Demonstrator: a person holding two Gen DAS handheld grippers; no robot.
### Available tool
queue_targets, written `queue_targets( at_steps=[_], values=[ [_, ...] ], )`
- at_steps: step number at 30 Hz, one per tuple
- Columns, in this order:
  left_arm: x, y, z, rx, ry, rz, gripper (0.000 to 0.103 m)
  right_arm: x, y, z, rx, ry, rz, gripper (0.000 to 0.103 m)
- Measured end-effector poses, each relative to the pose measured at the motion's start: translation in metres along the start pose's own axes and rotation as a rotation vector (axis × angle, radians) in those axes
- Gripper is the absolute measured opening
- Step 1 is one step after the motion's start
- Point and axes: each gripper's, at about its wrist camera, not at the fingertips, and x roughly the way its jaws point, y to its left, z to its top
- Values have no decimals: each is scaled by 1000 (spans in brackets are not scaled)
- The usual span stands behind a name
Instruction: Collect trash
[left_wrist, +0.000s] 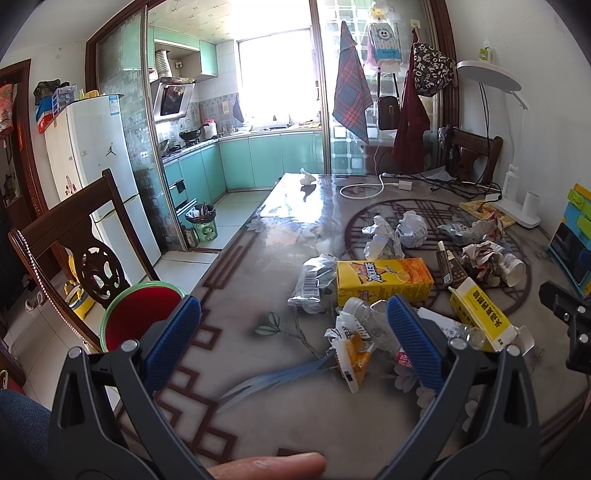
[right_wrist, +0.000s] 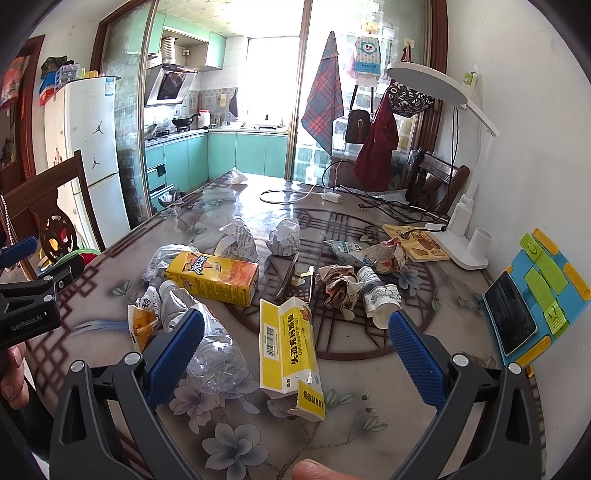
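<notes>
glass-topped table (left_wrist: 280, 229) far edge bare, trash clustered centre, left gripper (left_wrist: 293, 341) and right gripper (right_wrist: 295, 356) jaws released

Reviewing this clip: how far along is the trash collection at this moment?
Nothing looks collected yet. Both the left gripper and right gripper are open and empty above the table. Still lying there: yellow drink carton, crushed plastic bottle, yellow-and-white medicine box, crumpled papers. The red bin waits beside the table.
</notes>
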Motion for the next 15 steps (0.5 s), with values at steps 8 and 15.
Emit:
queue_targets(
  at_steps=[8,15],
  values=[
    [0,0,0,0,1,-1,100,0,0,0,0,0,-2,97],
    [10,-8,1,26,52,-60,100,2,-4,0,20,14,-7,97]
  ],
)
